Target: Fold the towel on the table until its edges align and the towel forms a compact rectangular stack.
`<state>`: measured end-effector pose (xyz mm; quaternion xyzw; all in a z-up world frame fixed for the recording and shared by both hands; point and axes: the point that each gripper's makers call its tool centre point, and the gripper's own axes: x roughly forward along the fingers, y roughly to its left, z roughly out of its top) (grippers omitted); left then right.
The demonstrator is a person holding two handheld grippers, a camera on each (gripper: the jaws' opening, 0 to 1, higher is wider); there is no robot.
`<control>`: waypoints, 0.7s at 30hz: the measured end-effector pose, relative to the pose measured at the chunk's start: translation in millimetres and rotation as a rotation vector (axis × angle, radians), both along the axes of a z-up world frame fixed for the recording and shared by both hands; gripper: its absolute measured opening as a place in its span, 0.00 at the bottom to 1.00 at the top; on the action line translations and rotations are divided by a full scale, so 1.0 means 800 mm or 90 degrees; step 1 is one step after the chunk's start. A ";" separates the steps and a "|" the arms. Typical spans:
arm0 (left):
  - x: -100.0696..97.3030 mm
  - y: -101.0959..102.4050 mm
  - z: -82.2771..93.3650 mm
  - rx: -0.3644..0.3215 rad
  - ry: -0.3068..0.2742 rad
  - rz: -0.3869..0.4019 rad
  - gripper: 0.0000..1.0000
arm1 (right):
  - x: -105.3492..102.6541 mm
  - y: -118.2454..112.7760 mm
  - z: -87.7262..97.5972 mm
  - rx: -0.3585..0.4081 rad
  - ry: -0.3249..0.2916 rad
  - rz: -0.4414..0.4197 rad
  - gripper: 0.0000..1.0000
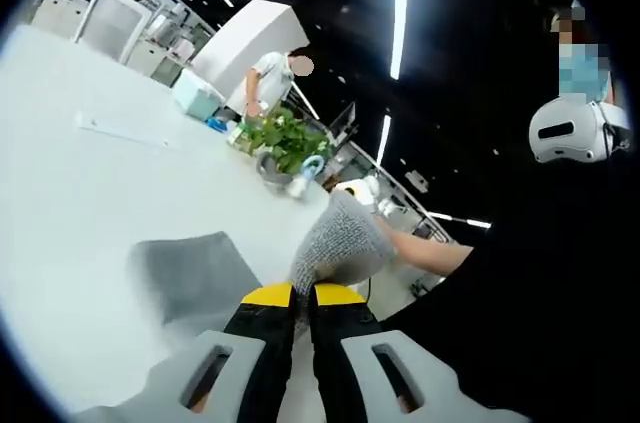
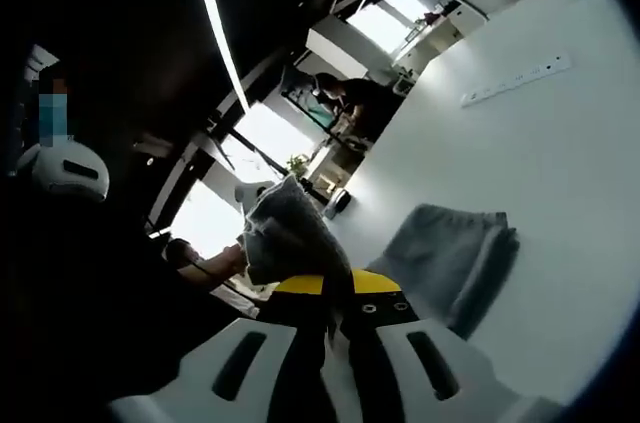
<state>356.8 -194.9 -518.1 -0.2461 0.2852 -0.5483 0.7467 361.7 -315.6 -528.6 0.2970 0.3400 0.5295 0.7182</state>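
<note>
A grey towel (image 1: 338, 239) is lifted off a white counter (image 1: 90, 193). In the left gripper view, one corner stands up at lower centre, pinched between the yellow-tipped jaws of the left hand-held gripper (image 1: 297, 295), which are closed on it. The rest of the towel lies flat on the counter at lower left.

In the right gripper view, another corner of the towel (image 2: 290, 233) rises at lower centre, clamped in the closed jaws of the right hand-held gripper (image 2: 335, 288). More of the cloth lies folded on the counter (image 2: 560, 163) at right of centre.

The towel looks soft, light and limp, so it will likely sag and drape. Corners and edges seem the best places to grip.

The left gripper view alone shows a leafy potted plant (image 1: 283, 138) at centre, a teal box (image 1: 197, 95) at upper left and a person's bare forearm (image 1: 430, 253) at right of centre. The right gripper view alone shows a white power strip (image 2: 515, 78) at upper right.
</note>
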 end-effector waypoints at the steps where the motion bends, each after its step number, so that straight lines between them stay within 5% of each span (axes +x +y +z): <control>1: 0.003 0.001 -0.005 0.000 0.016 0.007 0.05 | 0.000 0.000 -0.002 0.002 0.008 -0.001 0.04; 21: 0.037 -0.001 -0.058 0.007 0.096 0.061 0.05 | 0.026 -0.004 -0.060 0.015 0.115 -0.056 0.04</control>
